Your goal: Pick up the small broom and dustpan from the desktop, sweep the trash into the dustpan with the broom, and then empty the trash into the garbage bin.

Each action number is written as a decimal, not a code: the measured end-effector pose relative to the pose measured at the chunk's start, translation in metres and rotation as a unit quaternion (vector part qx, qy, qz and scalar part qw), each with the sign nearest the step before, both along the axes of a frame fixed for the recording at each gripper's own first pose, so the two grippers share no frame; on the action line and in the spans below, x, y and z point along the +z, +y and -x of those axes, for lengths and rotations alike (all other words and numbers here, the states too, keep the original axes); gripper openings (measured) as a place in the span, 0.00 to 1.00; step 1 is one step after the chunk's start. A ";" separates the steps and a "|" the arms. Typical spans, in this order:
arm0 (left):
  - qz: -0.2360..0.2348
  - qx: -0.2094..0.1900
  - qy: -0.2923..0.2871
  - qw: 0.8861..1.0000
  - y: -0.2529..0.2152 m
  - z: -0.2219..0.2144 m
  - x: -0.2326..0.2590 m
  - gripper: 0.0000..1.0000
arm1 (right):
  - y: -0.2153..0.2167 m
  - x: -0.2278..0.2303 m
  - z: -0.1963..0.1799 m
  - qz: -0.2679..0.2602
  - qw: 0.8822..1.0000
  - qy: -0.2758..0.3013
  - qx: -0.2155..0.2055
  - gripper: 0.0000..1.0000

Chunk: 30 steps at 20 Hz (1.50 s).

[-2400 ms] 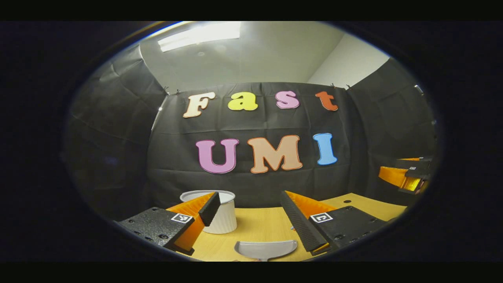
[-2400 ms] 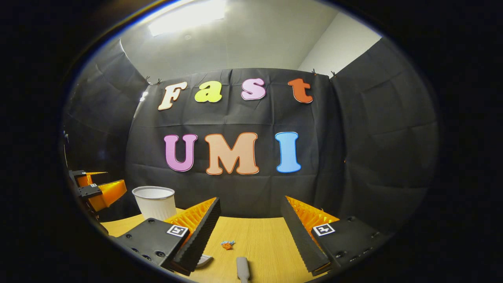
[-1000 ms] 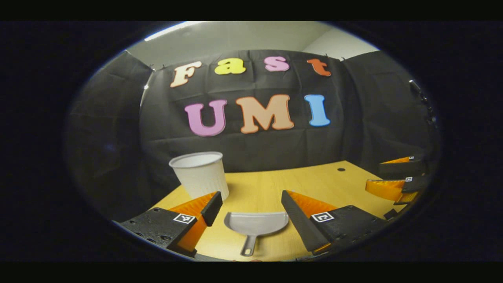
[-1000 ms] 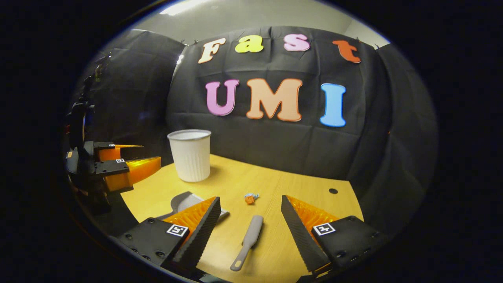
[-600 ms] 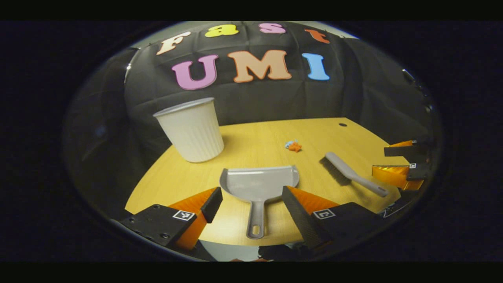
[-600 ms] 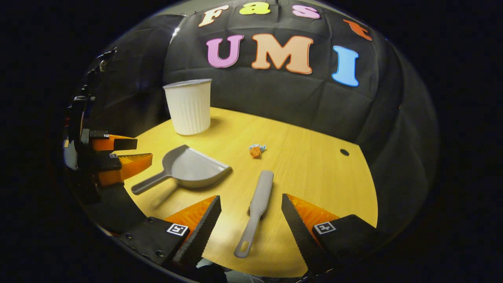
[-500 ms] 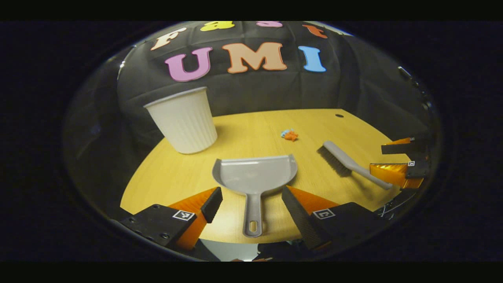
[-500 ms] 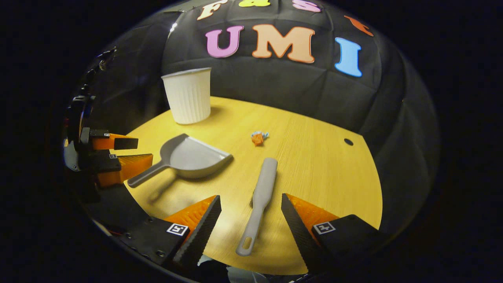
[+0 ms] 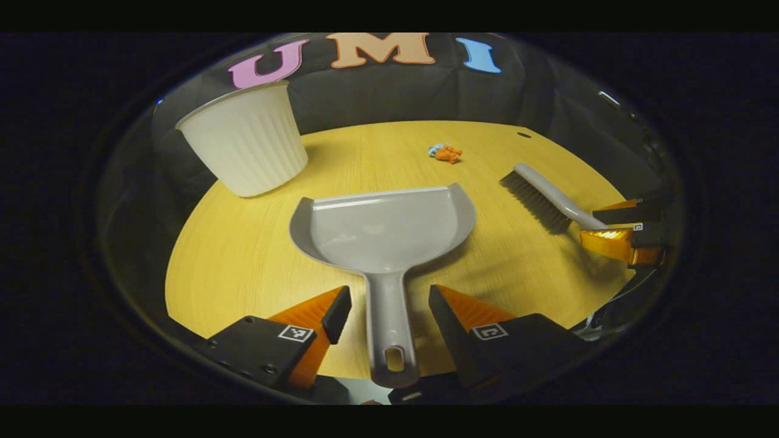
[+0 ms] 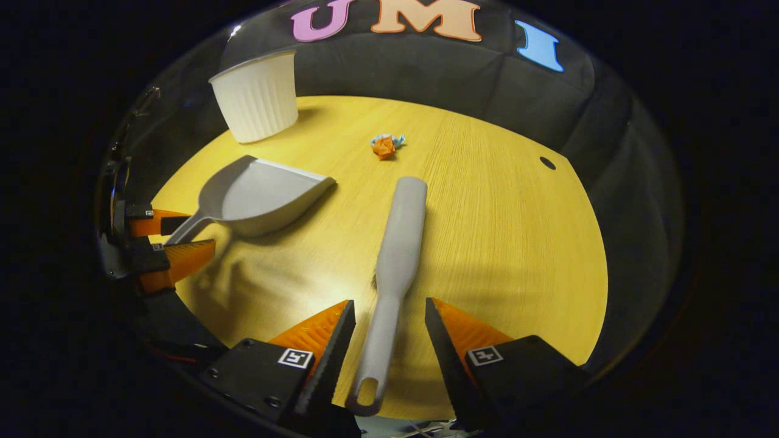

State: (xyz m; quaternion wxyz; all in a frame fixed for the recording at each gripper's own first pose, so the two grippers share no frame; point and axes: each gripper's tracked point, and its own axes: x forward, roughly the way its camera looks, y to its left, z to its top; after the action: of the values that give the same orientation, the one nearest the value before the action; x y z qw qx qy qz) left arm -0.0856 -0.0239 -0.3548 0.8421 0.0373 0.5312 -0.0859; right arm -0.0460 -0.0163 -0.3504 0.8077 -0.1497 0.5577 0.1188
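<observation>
Both grippers are lined up. The left gripper straddles the dustpan handle, jaws narrow but not pinching; the right gripper likewise brackets the broom handle. Squeeze mid-handle, level. The trash waits farther off, the bin far left.

1. In the right gripper view, the small broom lies bristles down, so its bristles are hidden under its back.
2. In the left gripper view, the right gripper covers the broom's handle end.
3. In the right gripper view, the left gripper covers the end of the dustpan handle.
4. The trash is too small to identify.
5. The garbage bin interior cannot be seen.
</observation>
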 end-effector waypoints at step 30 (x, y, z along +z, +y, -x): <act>0.014 -0.243 0.019 0.970 -0.025 -0.108 -0.017 0.19 | 0.023 -0.004 -0.238 0.108 0.982 -0.004 0.154 0.17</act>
State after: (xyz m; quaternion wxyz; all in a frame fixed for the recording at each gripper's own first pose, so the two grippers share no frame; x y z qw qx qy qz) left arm 0.0225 -0.0488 -0.3717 0.7863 0.1516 0.5206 -0.2963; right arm 0.1922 0.0065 -0.3545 0.7611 -0.3203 0.5344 0.1804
